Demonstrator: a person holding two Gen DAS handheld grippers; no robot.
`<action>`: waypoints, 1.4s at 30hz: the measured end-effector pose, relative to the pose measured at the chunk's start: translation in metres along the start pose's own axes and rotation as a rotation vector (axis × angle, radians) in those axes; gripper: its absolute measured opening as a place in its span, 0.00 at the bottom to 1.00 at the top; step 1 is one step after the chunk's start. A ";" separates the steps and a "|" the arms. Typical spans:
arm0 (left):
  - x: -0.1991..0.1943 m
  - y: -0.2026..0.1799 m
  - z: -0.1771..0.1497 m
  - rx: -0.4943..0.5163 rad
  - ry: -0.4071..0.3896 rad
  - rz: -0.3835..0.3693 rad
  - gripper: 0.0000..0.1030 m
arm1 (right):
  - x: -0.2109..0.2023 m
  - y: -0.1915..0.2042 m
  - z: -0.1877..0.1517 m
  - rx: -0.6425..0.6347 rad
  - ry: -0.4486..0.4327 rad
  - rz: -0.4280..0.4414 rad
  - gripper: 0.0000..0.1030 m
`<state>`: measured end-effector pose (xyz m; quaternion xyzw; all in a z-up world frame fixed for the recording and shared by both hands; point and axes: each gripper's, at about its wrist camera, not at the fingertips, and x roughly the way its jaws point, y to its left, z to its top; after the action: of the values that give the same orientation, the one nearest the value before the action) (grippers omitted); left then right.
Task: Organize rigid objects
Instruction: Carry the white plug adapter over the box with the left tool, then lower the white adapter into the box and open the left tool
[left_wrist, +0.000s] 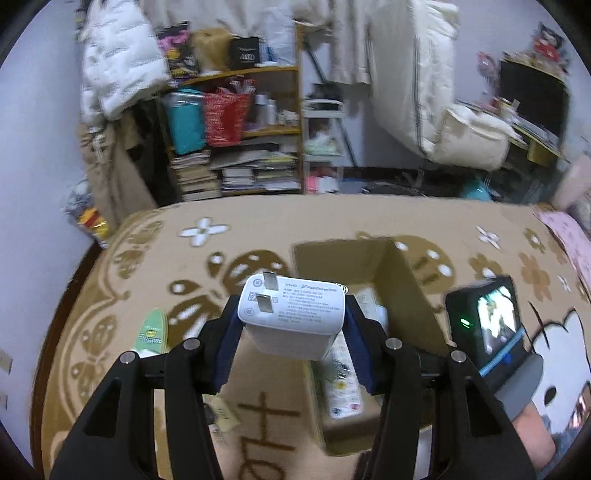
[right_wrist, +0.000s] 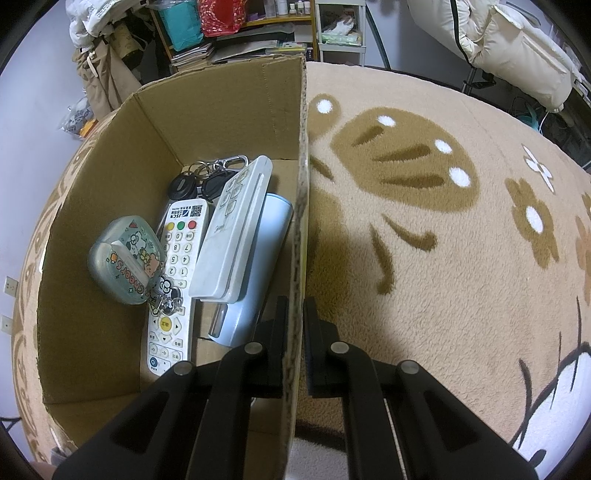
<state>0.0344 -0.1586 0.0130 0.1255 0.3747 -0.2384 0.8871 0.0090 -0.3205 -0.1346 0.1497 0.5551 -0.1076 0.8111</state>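
We are gripping one white vivo charger in our left gripper, its two prongs facing up, above the blanket just left of the cardboard box. Our right gripper is pinching the box's right wall. Inside are lying two remote controls, one blue case, one cartoon-printed case and one key bunch.
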 end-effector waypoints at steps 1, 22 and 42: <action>0.003 -0.006 -0.002 0.010 0.005 -0.014 0.50 | 0.000 0.000 0.000 0.000 0.000 0.000 0.08; 0.057 -0.043 -0.035 0.088 0.142 -0.065 0.50 | 0.000 0.001 0.000 -0.002 0.001 0.003 0.08; 0.086 -0.030 -0.030 0.053 0.170 -0.073 0.51 | 0.002 0.003 -0.002 0.002 0.000 -0.004 0.08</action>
<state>0.0524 -0.2001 -0.0712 0.1550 0.4464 -0.2687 0.8393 0.0093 -0.3169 -0.1363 0.1494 0.5551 -0.1100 0.8108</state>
